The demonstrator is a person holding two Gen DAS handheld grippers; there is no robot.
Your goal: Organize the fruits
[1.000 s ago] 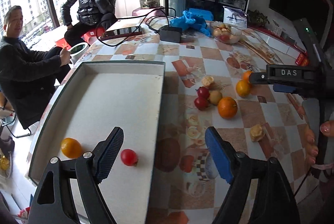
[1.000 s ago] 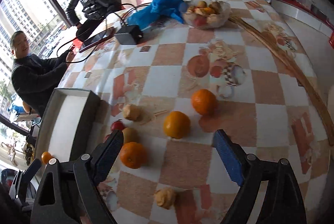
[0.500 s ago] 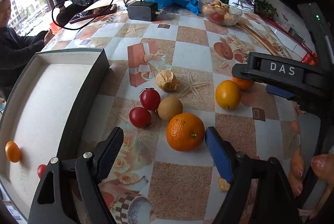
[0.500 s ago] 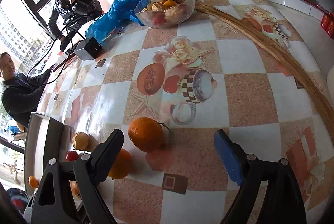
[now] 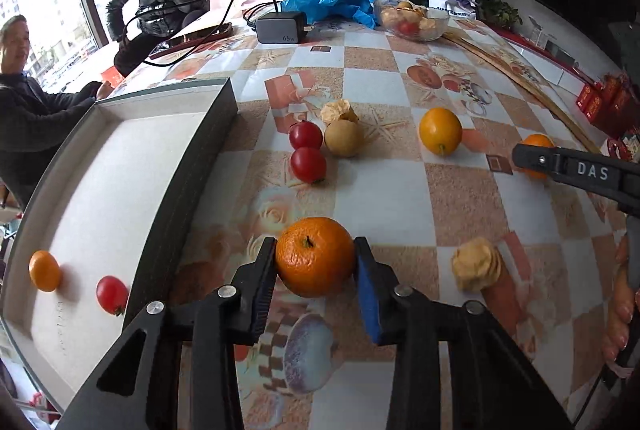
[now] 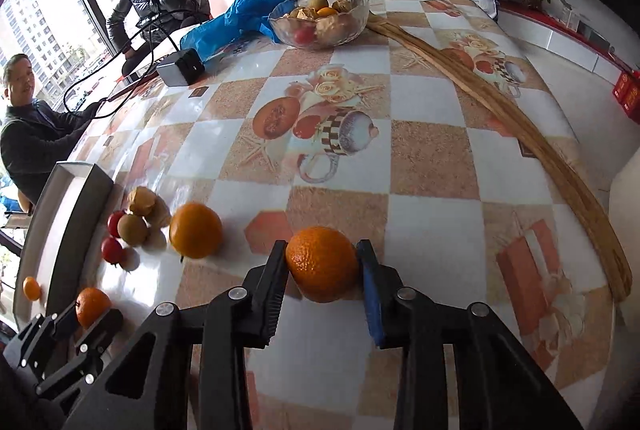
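On table (image 5: pixel 392 189): both tongs just closed, left tongs (image 5: pixel 315 262) and right tongs (image 6: pixel 323 266) each clamped on orange (image 5: pixel 315 257) (image 6: pixel 322 263). Risk: round fruit slipping from pads during lift toward tray (image 5: pixel 188 165).

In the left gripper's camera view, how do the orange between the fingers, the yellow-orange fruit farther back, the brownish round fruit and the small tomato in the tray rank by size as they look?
1. Orange between the fingers, though it is nearest the camera.
2. Yellow-orange fruit.
3. Brownish round fruit.
4. Tomato in the tray.
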